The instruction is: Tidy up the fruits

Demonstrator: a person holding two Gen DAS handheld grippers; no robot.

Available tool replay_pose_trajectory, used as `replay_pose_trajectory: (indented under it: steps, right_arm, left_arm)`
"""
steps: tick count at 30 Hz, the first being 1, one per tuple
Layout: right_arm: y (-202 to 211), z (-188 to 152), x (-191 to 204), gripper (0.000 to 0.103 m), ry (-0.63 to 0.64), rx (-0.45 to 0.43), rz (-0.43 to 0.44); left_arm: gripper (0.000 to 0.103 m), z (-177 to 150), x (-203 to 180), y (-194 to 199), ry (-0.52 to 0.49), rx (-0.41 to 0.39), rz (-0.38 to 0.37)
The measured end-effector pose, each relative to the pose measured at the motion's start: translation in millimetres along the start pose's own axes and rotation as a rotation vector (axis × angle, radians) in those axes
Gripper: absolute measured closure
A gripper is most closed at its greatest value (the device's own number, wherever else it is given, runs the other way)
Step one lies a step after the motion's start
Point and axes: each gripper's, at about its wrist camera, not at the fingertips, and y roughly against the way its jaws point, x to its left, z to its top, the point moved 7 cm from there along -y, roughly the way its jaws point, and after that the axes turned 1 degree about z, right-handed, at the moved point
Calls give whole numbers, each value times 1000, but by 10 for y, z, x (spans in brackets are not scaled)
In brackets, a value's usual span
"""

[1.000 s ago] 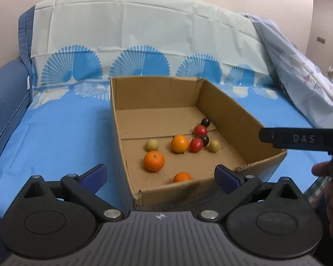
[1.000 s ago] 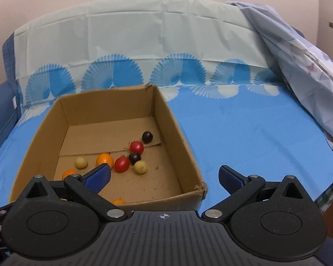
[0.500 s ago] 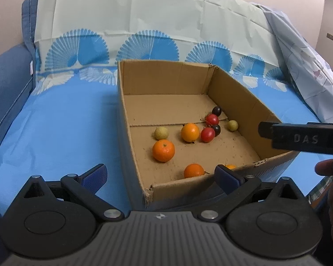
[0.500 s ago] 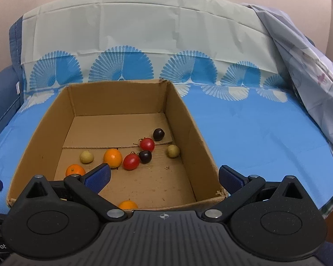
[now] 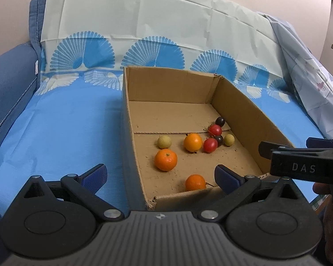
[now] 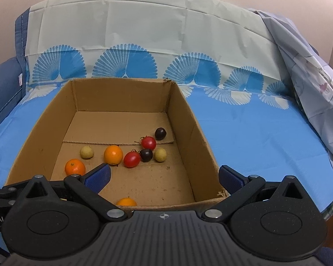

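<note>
An open cardboard box (image 5: 250, 113) (image 6: 188, 119) sits on a blue cloth. Inside lie three oranges, the largest (image 5: 165, 160) (image 6: 75, 167) at the left, two red tomatoes (image 5: 210, 145) (image 6: 132, 159), two dark plums (image 6: 160, 133) and two pale yellow fruits (image 5: 164, 142) (image 6: 86, 152). My left gripper (image 5: 161, 176) is open and empty, just before the box's near left corner. My right gripper (image 6: 164, 175) is open and empty over the box's near edge; it also shows in the left wrist view (image 5: 299, 155) at the right.
A blue sofa arm (image 5: 8, 84) rises at the left. A pale cloth with blue fan prints (image 6: 144, 44) covers the back. A crumpled light sheet (image 6: 310, 84) hangs at the right. Blue cloth (image 5: 66, 128) lies flat on both sides of the box.
Both grippers have risen and tilted, so I look deeper into the box. The fruits rolled slightly; a yellow fruit moved nearer the right wall. Both grippers stayed open.
</note>
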Motion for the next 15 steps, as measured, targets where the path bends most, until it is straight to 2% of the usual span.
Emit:
replay_pose_trajectory:
  steps: [15]
  right_arm:
    - [-9, -5, 86, 1, 49, -2, 12]
  left_arm:
    - [0, -6, -32, -11, -12, -1, -4]
